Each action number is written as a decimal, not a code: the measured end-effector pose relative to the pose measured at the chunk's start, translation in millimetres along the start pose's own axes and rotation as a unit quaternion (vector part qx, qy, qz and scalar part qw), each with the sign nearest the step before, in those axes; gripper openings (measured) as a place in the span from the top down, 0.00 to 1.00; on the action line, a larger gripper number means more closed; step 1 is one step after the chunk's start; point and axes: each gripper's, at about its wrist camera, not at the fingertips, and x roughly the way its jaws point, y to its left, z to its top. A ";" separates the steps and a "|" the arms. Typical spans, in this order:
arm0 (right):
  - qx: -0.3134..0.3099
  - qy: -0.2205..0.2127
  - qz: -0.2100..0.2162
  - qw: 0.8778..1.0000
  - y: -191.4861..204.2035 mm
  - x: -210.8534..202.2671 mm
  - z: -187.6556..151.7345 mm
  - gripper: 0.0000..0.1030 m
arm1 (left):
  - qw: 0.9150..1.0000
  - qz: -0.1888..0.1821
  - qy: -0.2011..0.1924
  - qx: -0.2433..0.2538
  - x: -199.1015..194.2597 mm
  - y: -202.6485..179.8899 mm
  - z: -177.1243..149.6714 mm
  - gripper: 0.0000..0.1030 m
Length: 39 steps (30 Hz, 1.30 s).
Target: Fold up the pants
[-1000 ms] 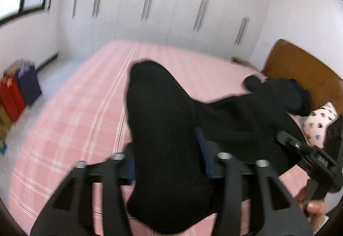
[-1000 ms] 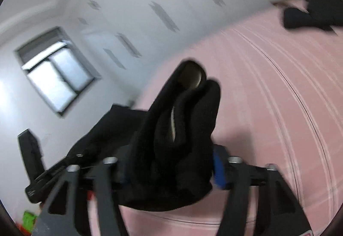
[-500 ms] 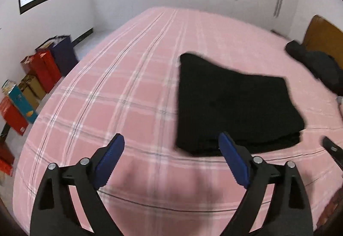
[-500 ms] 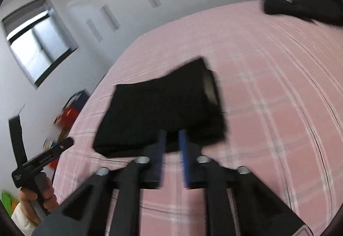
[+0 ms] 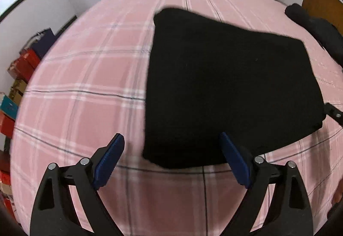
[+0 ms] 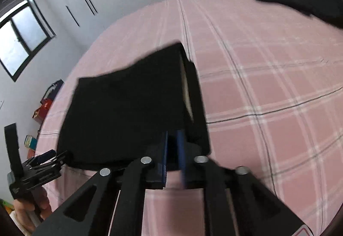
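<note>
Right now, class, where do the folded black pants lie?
In both wrist views the folded black pants lie flat on the pink plaid bed, just ahead of both grippers.

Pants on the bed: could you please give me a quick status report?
Left tongs open, empty. Right tongs nearly shut, empty. Black pants folded flat on the pink bed. Nothing in the way.

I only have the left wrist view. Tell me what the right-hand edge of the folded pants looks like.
Observer: In the right wrist view, the folded pants show a pale lining strip between the layers along that edge.
Operator: Report the right gripper.
Observer: The right gripper hangs over the pants' near right corner. Its jaws have just eased apart to a narrow gap, with nothing visibly pinched.
</note>
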 end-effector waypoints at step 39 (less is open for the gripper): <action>-0.015 -0.073 -0.087 0.993 37.9 -36.3 -133.6 0.15 | 0.997 0.029 -0.067 -0.005 -54.3 -11.1 -103.1 0.05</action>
